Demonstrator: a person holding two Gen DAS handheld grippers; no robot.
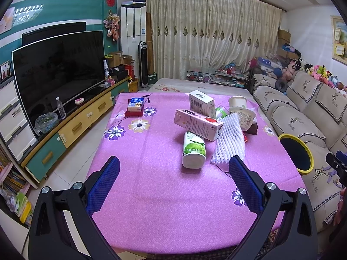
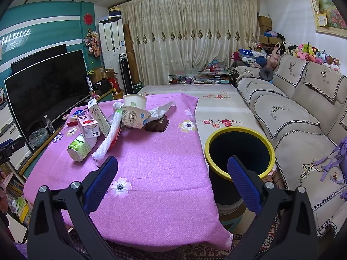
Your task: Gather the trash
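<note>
Both jaws spread wide, empty: left gripper [image 1: 174,164], right gripper [image 2: 172,164]. Trash pile around green-labelled white bottle [image 1: 193,151] mid pink floral tablecloth [image 1: 151,184]; bare near edge. Yellow-rimmed black bin [image 2: 239,150] beside right edge.

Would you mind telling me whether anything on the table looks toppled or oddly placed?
Yes. The green-labelled bottle lies on its side, and the pink carton rests tilted across its far end. The upper yogurt cup sits atop another tipped cup. No spill is visible.
</note>
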